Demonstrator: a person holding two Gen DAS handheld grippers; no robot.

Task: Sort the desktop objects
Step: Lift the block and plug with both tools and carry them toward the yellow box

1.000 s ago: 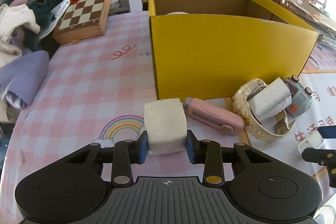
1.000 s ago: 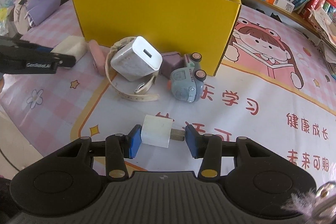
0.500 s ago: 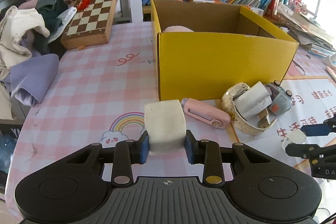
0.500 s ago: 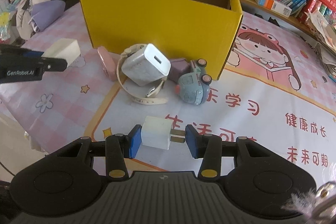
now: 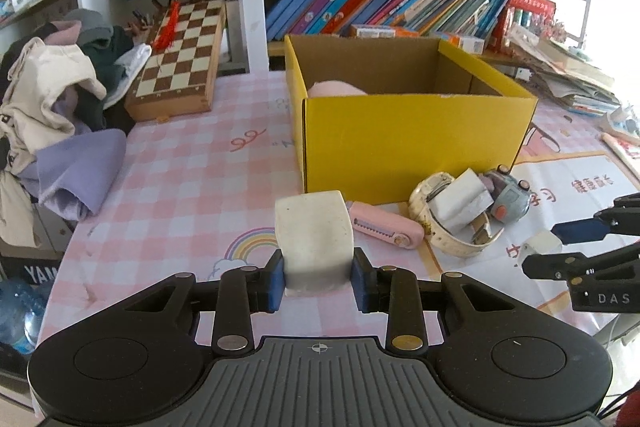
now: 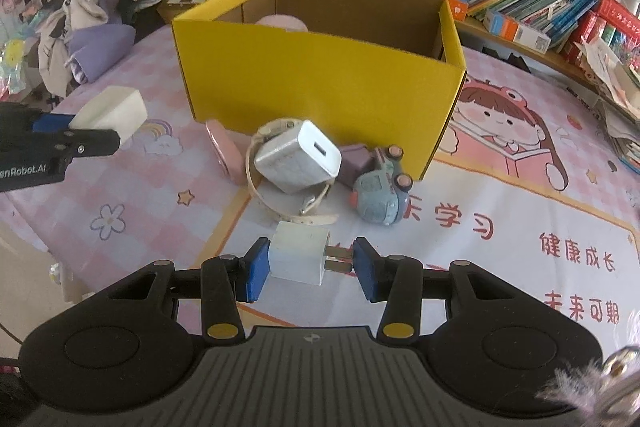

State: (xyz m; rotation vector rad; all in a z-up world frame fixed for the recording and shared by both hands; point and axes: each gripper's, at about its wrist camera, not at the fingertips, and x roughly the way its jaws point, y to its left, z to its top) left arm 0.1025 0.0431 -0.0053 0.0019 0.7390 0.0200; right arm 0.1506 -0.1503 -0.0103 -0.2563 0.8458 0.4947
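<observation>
Yellow box (image 6: pixel 320 79) top open at 12 o'clock; watch (image 6: pixel 276 163), big charger (image 6: pixel 298 157), toy car (image 6: pixel 380 197), pink cutter (image 6: pixel 224 157) crowd its near wall; pink cloth (image 5: pixel 180 195) at 9 o'clock bare.

Open yellow cardboard box (image 5: pixel 412 135) sits mid-worktop (image 5: pixel 180 187), a rounded pink item (image 5: pixel 334 90) inside at its left. Before the box front, left to right: pink oblong cutter (image 5: pixel 384 227), cream strap watch (image 5: pixel 448 231) with large white charger cube (image 6: pixel 298 157) lying on it, small blue-grey toy car (image 6: pixel 380 197). Wooden chessboard case (image 5: pixel 180 63) behind-left of box; heap of clothes (image 5: pixel 56 115) at worktop's left edge. Row of books (image 5: pixel 380 7) on shelf behind box.
</observation>
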